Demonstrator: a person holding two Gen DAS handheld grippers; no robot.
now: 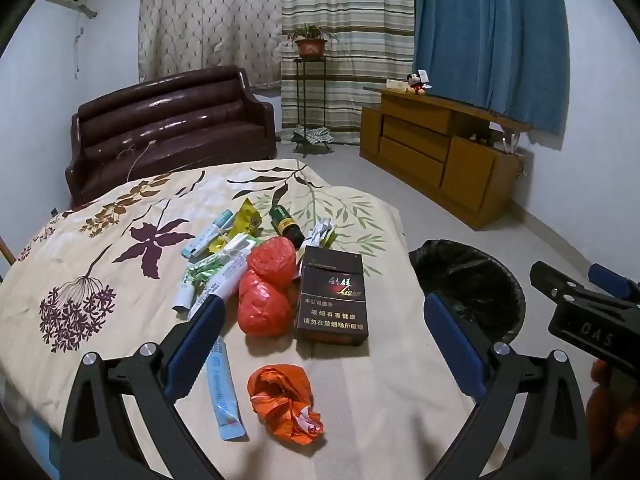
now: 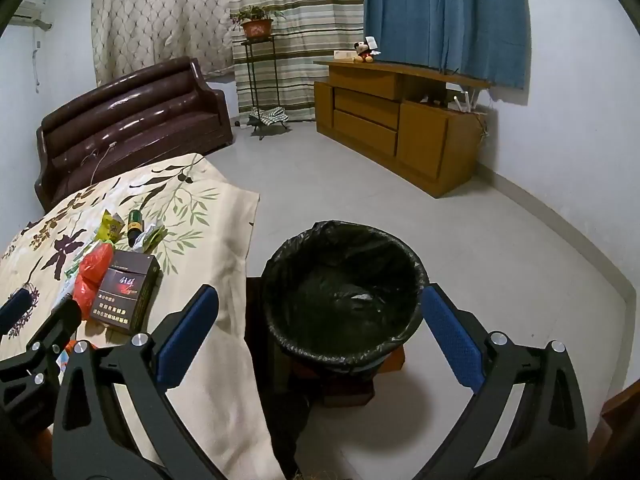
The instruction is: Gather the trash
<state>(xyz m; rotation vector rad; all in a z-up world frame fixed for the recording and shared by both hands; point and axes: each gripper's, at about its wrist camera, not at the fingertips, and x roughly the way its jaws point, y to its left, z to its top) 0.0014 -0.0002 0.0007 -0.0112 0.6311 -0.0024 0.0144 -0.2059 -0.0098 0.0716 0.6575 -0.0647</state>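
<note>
Trash lies on a floral bedspread (image 1: 100,240): a dark cigarette box (image 1: 332,296), two red crumpled plastic bags (image 1: 266,288), an orange crumpled bag (image 1: 286,400), a light blue sachet (image 1: 222,392), white tubes and wrappers (image 1: 216,268), a yellow wrapper (image 1: 248,220) and a small green bottle (image 1: 286,222). My left gripper (image 1: 324,340) hangs open above the box and the bags, holding nothing. A bin with a black liner (image 2: 344,292) stands on the floor beside the bed. My right gripper (image 2: 320,332) is open over the bin's near rim, empty.
A dark brown leather sofa (image 1: 172,124) stands behind the bed. A wooden cabinet (image 1: 440,152) with a plush toy lines the right wall. A plant stand (image 1: 310,92) sits before the curtains. Grey floor (image 2: 360,184) stretches between bed and cabinet.
</note>
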